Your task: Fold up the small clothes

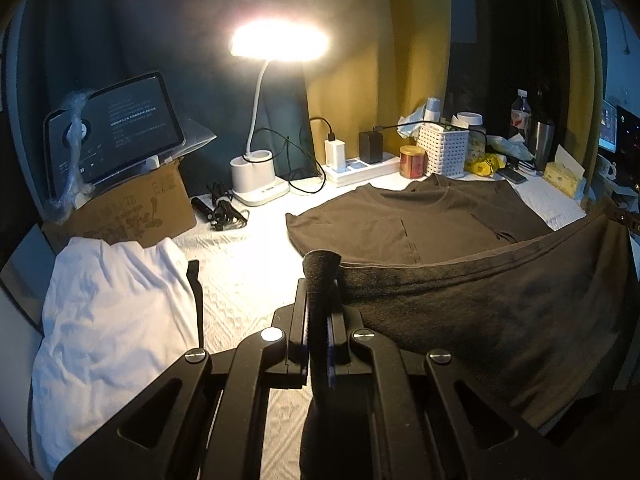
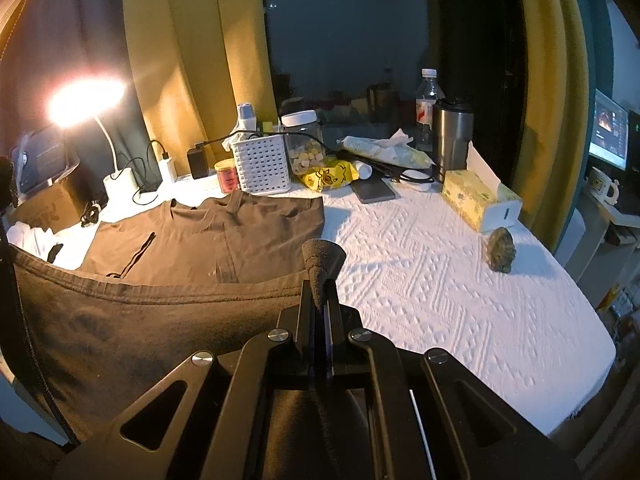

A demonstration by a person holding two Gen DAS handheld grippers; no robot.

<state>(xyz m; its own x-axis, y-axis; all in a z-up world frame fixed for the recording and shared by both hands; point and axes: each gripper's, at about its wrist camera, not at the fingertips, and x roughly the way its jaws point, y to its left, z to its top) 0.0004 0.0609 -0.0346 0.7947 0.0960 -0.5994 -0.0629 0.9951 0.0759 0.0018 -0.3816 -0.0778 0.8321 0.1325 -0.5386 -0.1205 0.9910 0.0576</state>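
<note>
Left wrist view: the left gripper (image 1: 322,276) is clenched on the near hem of the brown T-shirt (image 1: 420,224), the right gripper (image 2: 323,276) likewise at the opposite corner. The hem is held raised between them, running left to right; the shirt body lies beyond on the worktop (image 2: 440,280), collar farthest.

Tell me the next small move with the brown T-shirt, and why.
Probably carry both grippers forward together, laying the lifted hem toward the collar. The left gripper and right gripper are each shut on a bottom corner of the brown T-shirt; the hem hangs raised between them, while the chest lies flat with sleeves already folded in.
</note>
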